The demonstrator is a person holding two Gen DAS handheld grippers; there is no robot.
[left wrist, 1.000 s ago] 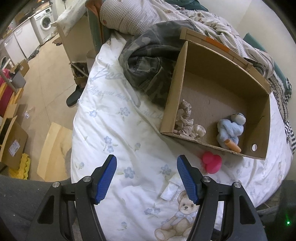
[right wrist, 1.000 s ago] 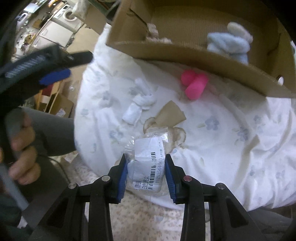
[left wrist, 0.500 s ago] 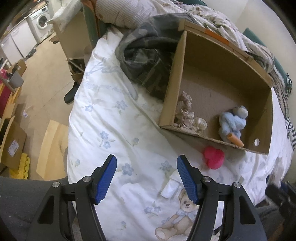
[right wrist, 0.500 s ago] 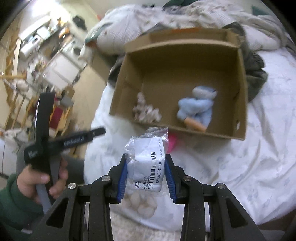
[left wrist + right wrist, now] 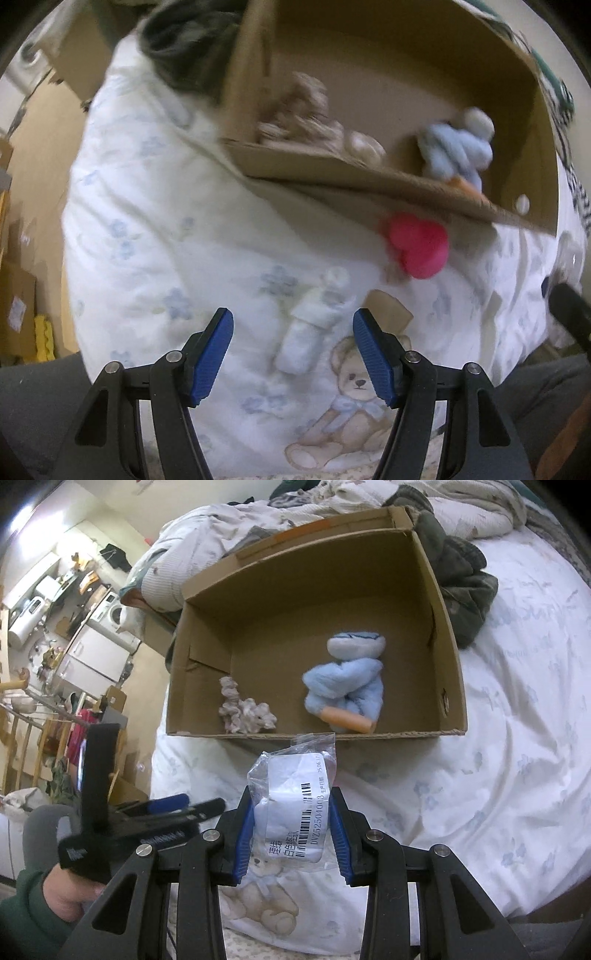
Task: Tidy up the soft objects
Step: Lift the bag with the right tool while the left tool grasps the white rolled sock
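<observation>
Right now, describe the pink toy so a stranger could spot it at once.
Find the open cardboard box on the white floral bedspread. Just outside its near wall, on the bedspread, lies the pink toy. It is the only bright pink thing there, rounded like a heart, unlike the pale white roll nearby.

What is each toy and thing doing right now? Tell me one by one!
Cardboard box: open on the bed.
Blue plush toy: lying inside the box.
Beige knotted toy: inside the box.
Pink toy: on the bed, outside the box.
White rolled sock: on the bed, loose.
Bagged white item: held.
Right hand-held gripper: shut on the bag.
Left hand-held gripper: open, empty.
</observation>
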